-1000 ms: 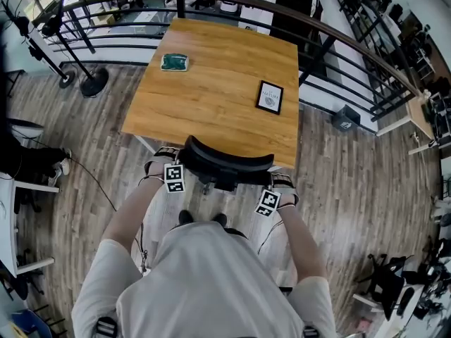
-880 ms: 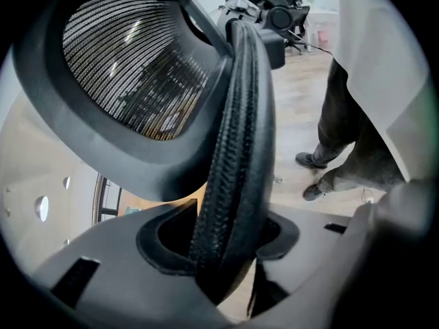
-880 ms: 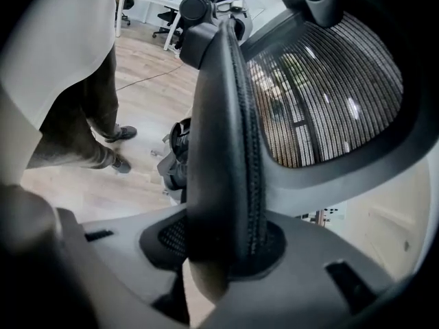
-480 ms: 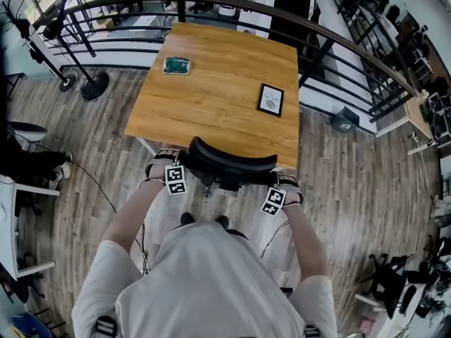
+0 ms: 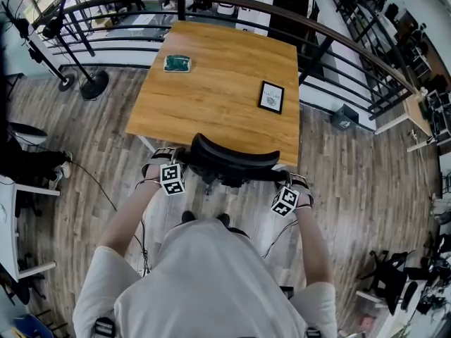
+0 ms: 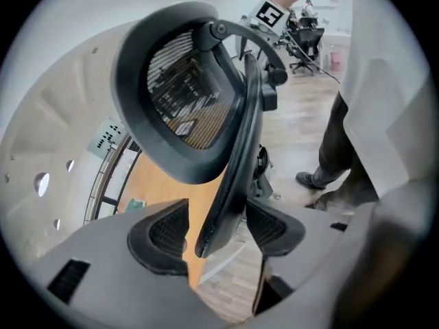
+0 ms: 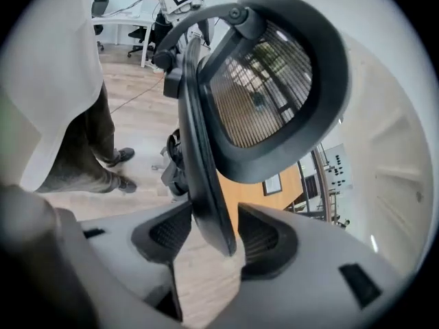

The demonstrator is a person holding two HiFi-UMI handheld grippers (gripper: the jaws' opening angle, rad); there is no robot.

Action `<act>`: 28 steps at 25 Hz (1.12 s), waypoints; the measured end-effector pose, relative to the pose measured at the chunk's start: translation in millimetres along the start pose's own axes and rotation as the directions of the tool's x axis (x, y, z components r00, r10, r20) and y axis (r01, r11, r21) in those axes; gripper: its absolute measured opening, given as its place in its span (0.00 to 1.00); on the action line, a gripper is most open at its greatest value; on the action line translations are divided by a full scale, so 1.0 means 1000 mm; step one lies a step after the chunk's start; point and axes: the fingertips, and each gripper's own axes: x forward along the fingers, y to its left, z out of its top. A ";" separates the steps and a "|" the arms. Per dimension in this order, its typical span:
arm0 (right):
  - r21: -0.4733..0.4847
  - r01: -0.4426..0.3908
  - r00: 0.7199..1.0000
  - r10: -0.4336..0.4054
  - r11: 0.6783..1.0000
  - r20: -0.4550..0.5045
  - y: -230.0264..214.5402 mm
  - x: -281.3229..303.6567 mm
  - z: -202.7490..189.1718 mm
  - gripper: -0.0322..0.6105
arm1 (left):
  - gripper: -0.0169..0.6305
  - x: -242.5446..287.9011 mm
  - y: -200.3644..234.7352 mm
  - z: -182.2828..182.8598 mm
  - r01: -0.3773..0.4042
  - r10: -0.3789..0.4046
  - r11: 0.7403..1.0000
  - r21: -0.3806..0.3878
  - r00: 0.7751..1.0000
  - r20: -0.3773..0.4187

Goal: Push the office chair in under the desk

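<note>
The black mesh office chair [image 5: 229, 162] stands at the near edge of the wooden desk [image 5: 211, 97], its seat hidden under the top. My left gripper [image 6: 218, 228] straddles the left rim of the chair's back [image 6: 230, 184]; its jaws have just been opening and the pads [image 6: 161, 233] stand off the rim. At the right rim [image 7: 206, 184] my right gripper [image 7: 214, 235] has likewise just been opening, with the rim loose between its pads [image 7: 259, 240]. In the head view the left gripper [image 5: 165, 162] and the right gripper [image 5: 294, 184] flank the chair.
A green object [image 5: 177, 63] and a framed card [image 5: 270, 97] lie on the desk. A curved dark railing [image 5: 338, 44] runs behind it. A stand's round base [image 5: 94, 83] sits at the left. My shoes [image 5: 187, 217] are just behind the chair.
Both marker cubes have shifted outward from the chair's back, the right one more clearly. The chair and the desk stay put.
</note>
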 end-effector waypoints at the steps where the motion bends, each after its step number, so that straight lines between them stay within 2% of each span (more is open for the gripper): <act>1: 0.022 -0.009 1.000 0.008 1.000 0.024 0.000 -0.007 0.004 0.35 | 0.42 -0.006 0.000 0.002 0.006 -0.006 1.000 -0.016 1.000 0.012; 4: 0.126 -0.010 0.994 -0.004 0.992 0.110 -0.011 -0.031 0.019 0.35 | 0.41 -0.026 0.008 0.011 -0.003 0.007 0.997 -0.071 0.998 0.058; 7: 0.260 0.013 0.979 -0.065 0.966 0.194 -0.029 -0.057 0.034 0.35 | 0.41 -0.049 0.020 0.024 -0.013 0.037 0.983 -0.181 0.991 0.130; 11: 0.427 0.022 0.941 -0.164 0.904 0.298 -0.052 -0.092 0.055 0.35 | 0.36 -0.081 0.038 0.043 0.023 0.081 0.926 -0.376 0.963 0.257; 13: 0.513 0.014 0.914 -0.219 0.858 0.342 -0.063 -0.108 0.064 0.35 | 0.33 -0.096 0.047 0.049 0.025 0.123 0.894 -0.448 0.946 0.299; 16: 0.649 -0.034 0.867 -0.301 0.760 0.397 -0.077 -0.130 0.074 0.31 | 0.29 -0.117 0.057 0.057 0.036 0.190 0.838 -0.544 0.915 0.355; 18: 0.716 -0.070 0.838 -0.349 0.695 0.421 -0.085 -0.145 0.079 0.29 | 0.27 -0.132 0.062 0.063 0.048 0.232 0.805 -0.591 0.892 0.388; 20: 0.756 -0.091 0.813 -0.390 0.648 0.432 -0.090 -0.158 0.084 0.25 | 0.22 -0.147 0.068 0.070 0.049 0.273 0.783 -0.620 0.869 0.414; 23: 0.778 -0.109 0.782 -0.429 0.619 0.452 -0.095 -0.177 0.092 0.15 | 0.16 -0.165 0.075 0.079 0.051 0.313 0.765 -0.642 0.842 0.440; 25: 0.780 -0.115 0.765 -0.446 0.615 0.465 -0.097 -0.186 0.098 0.10 | 0.14 -0.172 0.078 0.083 0.050 0.332 0.752 -0.657 0.833 0.444; 28: 0.787 -0.119 0.754 -0.460 0.606 0.468 -0.098 -0.195 0.104 0.06 | 0.10 -0.179 0.083 0.083 0.045 0.368 0.718 -0.694 0.823 0.434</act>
